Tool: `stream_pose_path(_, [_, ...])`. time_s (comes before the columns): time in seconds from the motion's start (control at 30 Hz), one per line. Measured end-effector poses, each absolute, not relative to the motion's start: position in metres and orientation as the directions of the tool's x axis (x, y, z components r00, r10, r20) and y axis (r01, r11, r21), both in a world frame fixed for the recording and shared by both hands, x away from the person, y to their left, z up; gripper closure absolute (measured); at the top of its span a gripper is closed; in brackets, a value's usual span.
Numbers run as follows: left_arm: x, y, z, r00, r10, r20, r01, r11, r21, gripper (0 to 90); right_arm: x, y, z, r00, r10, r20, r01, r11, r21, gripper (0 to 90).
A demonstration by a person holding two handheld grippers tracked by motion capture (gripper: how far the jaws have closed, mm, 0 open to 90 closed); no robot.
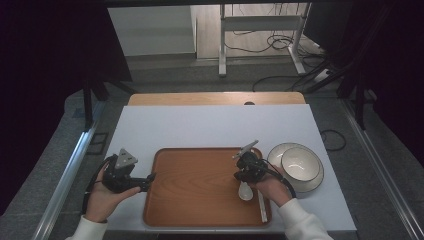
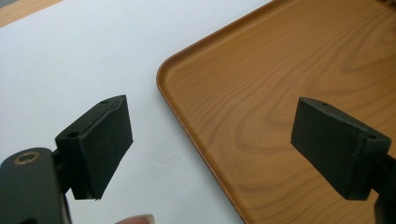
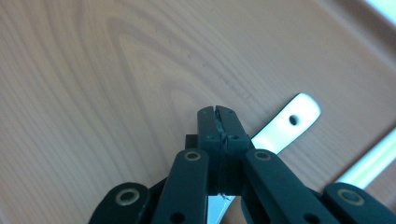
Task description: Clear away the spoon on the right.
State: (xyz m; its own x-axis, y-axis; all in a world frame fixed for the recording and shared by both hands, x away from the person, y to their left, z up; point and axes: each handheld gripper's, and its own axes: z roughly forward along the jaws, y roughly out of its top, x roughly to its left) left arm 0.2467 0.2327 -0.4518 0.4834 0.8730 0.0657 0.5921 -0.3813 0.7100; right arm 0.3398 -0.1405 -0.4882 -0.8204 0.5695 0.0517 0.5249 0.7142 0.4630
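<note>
Clenching the spoon (image 1: 246, 190), right claw (image 1: 244, 176) crowds bowl (image 1: 300, 163); left claw (image 1: 148, 180) released beside tray (image 1: 200, 210).

Smooth wood-grain tray (image 1: 200, 195), glossy, perhaps ceramic, white spoon (image 3: 289, 122)

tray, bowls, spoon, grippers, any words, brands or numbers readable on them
None can be read. The wooden tray, the white spoon, the two bowls and the white table cover are all plain. The left gripper and right gripper bear screw holes and no lettering.
</note>
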Motion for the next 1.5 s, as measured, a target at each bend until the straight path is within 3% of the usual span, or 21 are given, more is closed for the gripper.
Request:
stream_pose_path(0.6, [0.245,0.236,-0.450,0.470,0.881,0.061,0.591,-0.365,0.719,12.3,0.336,-0.182,-0.430,-0.799,0.596,0.075,0.495,0.583,0.644,89.6])
stream_pose_path(1.1, [0.245,0.235,-0.447,0.473,0.879,0.063,0.586,-0.367,0.722,12.3,0.329,-0.265,-0.410,-0.679,0.726,0.110,0.562,0.417,0.714,88.1])
stream_pose_path(1.17, [0.244,0.235,-0.447,0.471,0.880,0.064,0.585,-0.366,0.724,12.3,0.329,-0.276,-0.408,-0.667,0.736,0.118,0.572,0.403,0.714,82.4])
stream_pose_path(1.3, [0.244,0.236,-0.446,0.470,0.880,0.066,0.585,-0.366,0.724,12.3,0.331,-0.294,-0.406,-0.634,0.766,0.108,0.587,0.386,0.712,58.4])
stream_pose_path(1.5, [0.243,0.234,-0.444,0.470,0.880,0.068,0.578,-0.365,0.730,12.3,0.333,-0.310,-0.403,-0.579,0.808,0.111,0.614,0.342,0.711,43.5])
